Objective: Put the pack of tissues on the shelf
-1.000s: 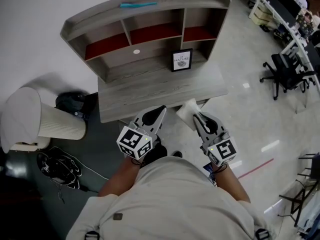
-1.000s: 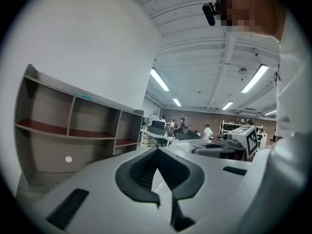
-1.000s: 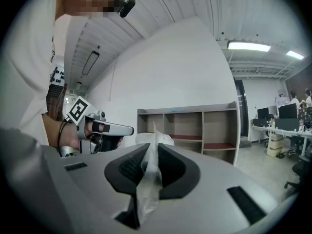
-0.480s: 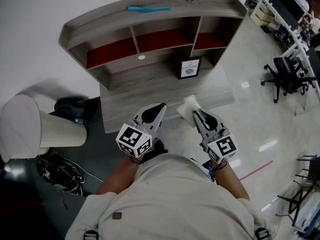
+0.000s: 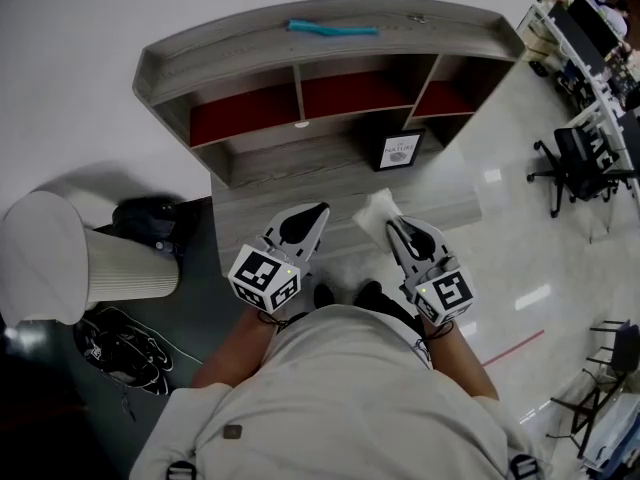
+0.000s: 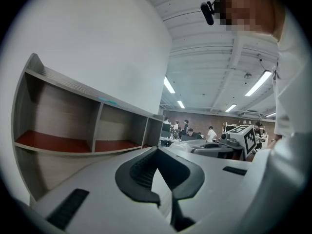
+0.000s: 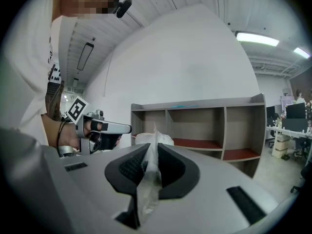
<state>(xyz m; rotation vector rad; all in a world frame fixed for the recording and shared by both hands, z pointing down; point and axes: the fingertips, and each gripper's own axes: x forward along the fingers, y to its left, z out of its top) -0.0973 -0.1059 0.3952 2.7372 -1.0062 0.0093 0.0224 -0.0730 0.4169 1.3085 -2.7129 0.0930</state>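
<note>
The pack of tissues (image 5: pixel 375 213) is white in clear wrap, and my right gripper (image 5: pixel 392 226) is shut on its wrap, holding it over the desk's front edge. In the right gripper view the wrap (image 7: pixel 149 150) is pinched between the dark pads of the right gripper (image 7: pixel 150 157). My left gripper (image 5: pixel 318 212) is beside it, jaws together with nothing between them; the left gripper view shows the left gripper (image 6: pixel 157 172) closed and empty. The grey shelf (image 5: pixel 330 63) with red-floored compartments stands at the back of the desk (image 5: pixel 290 188), and the shelf (image 7: pixel 214 126) lies ahead.
A small framed picture (image 5: pixel 399 151) stands on the desk under the shelf's right compartment. A teal object (image 5: pixel 333 29) lies on the shelf's top. A white ribbed bin (image 5: pixel 85 258) and dark shoes (image 5: pixel 120 348) are on the floor at left; an office chair (image 5: pixel 580 158) is at right.
The desk and shelf have shifted right and nearer in the head view as the person moves up to them. Both grippers keep their pose, the right still holding the tissues.
</note>
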